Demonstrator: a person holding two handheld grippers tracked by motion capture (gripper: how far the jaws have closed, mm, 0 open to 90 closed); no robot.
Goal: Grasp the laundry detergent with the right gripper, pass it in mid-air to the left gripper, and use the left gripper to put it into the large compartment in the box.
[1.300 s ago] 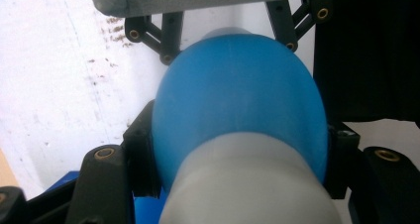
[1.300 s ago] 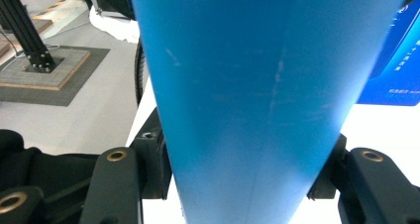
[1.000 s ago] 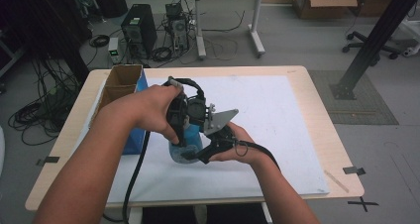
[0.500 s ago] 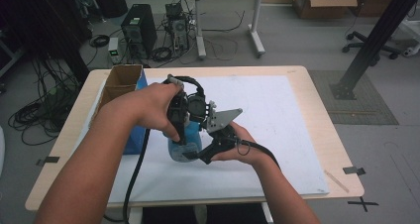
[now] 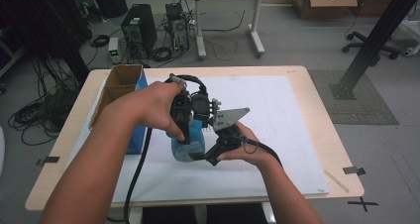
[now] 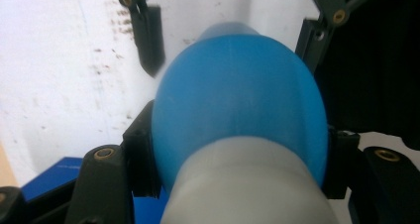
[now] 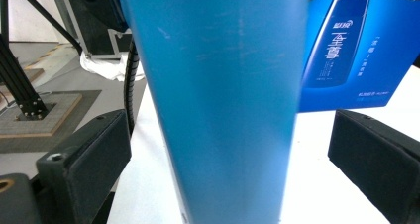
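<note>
Over at nine o'clock on the wooden table [image 5: 317, 92] sits an open blue cardboard box [image 5: 121, 87], its printed blue side facing us in the right gripper view. A white mat [image 5: 282, 120] covers the tabletop. Beyond it at twelve o'clock, a black computer tower [image 5: 134, 28] stands on the floor amid cables; an office chair [image 5: 381, 38] waits at two o'clock.

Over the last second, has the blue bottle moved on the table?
No. The blue bottle stands at the same spot beside the open box, left gripper clamped on it.
</note>
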